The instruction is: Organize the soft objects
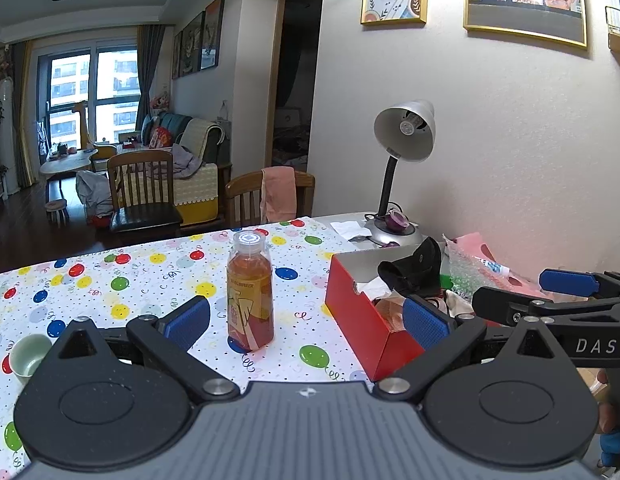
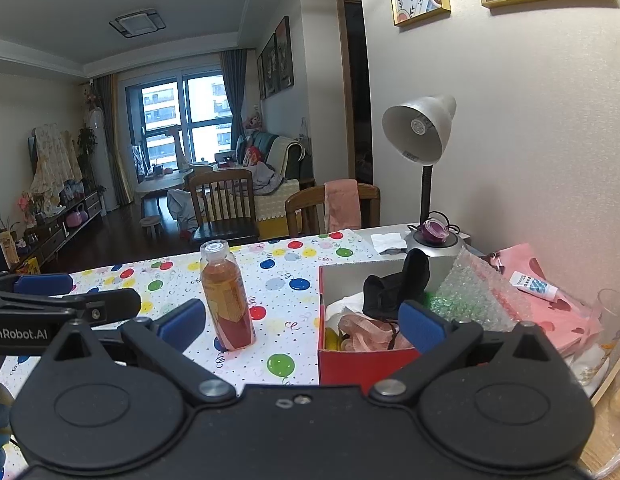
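Note:
A red box (image 1: 362, 320) (image 2: 350, 364) stands on the balloon-print tablecloth (image 1: 149, 280) (image 2: 285, 304). In it lie a black soft pouch (image 1: 414, 268) (image 2: 394, 284), a pink fabric piece (image 2: 362, 332), white cloth and something yellow. My left gripper (image 1: 305, 320) is open and empty, above the table between the bottle and the box. My right gripper (image 2: 301, 324) is open and empty, just in front of the box's left part; it also shows in the left wrist view (image 1: 550, 292). The left gripper shows at the left edge of the right wrist view (image 2: 61, 296).
A juice bottle (image 1: 249, 292) (image 2: 227, 296) stands upright left of the box. A desk lamp (image 1: 406, 136) (image 2: 422, 132) stands behind the box by the wall. Bubble wrap (image 2: 470, 296), a pink bag (image 2: 550, 308) with a tube lie right. A green cup (image 1: 27, 356) sits near left.

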Demonstrator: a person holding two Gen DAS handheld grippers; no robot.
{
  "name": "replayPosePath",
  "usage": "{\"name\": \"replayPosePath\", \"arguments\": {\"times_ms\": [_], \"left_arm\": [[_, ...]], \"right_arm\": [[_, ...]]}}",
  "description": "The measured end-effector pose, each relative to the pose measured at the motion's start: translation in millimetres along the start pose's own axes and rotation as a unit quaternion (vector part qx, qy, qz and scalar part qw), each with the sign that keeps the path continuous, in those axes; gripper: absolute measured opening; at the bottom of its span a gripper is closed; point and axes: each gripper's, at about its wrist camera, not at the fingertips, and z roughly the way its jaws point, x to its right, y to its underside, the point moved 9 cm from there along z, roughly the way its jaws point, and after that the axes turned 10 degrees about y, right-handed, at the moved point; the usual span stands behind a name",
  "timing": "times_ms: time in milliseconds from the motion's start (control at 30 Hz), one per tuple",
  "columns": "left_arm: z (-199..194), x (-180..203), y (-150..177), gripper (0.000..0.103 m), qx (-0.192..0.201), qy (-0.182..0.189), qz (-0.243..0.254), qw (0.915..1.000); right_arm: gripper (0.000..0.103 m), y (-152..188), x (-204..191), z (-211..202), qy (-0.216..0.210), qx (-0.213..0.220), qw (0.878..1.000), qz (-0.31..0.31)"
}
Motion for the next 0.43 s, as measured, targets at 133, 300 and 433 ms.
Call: {"name": "replayPosePath", "arguments": {"times_ms": [133, 300, 433], "left_arm": [[-1.2, -1.5, 0.3, 0.103, 0.001, 0.0, 0.001, 1.0], [-5.0, -3.4, -0.6, 0.103, 0.007, 0.005, 0.005, 0.9999], [-7.8, -2.6, -1.7, 0.103, 0.013, 0.008, 0.008, 0.9998]], "right_arm": [[0.103, -1.2, 1.5, 2.4, 0.004, 0.0, 1.0, 0.0], [0.103, -0.8, -1.2, 2.9, 0.007, 0.002, 1.0, -0.002], [0.103, -0.8, -1.4, 3.1, 0.007, 0.002, 1.0, -0.002]]}}
